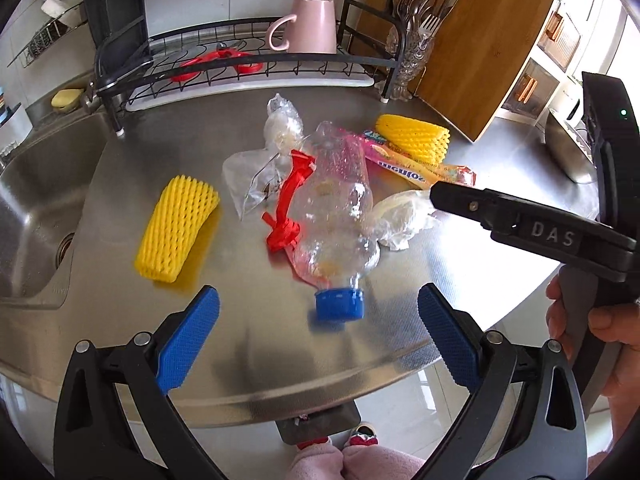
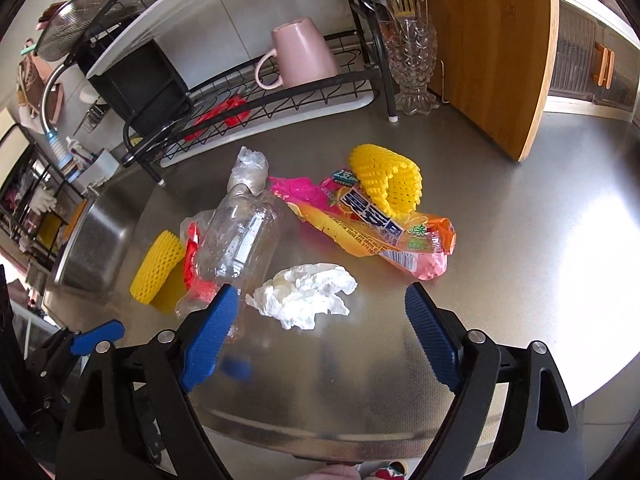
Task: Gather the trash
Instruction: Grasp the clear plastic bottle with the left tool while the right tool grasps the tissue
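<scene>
A crushed clear plastic bottle [image 1: 340,208] with a blue cap [image 1: 340,304] lies on the steel counter among trash: a red plastic strip [image 1: 290,204], clear bags [image 1: 256,176], a crumpled white tissue [image 1: 400,216], an orange-pink snack wrapper [image 1: 416,168] and two yellow foam nets [image 1: 178,228] [image 1: 416,138]. My left gripper [image 1: 318,334] is open just before the bottle cap. My right gripper [image 2: 320,330] is open, just short of the tissue [image 2: 308,294], with the bottle [image 2: 236,240] by its left finger. The wrapper [image 2: 372,224] lies beyond.
A sink [image 1: 36,200] is at the left. A black dish rack [image 1: 248,64] with a pink mug [image 1: 310,26] stands at the back, with a glass cutlery holder [image 1: 412,60] and a wooden board [image 1: 480,40] to its right. The counter's front edge is near.
</scene>
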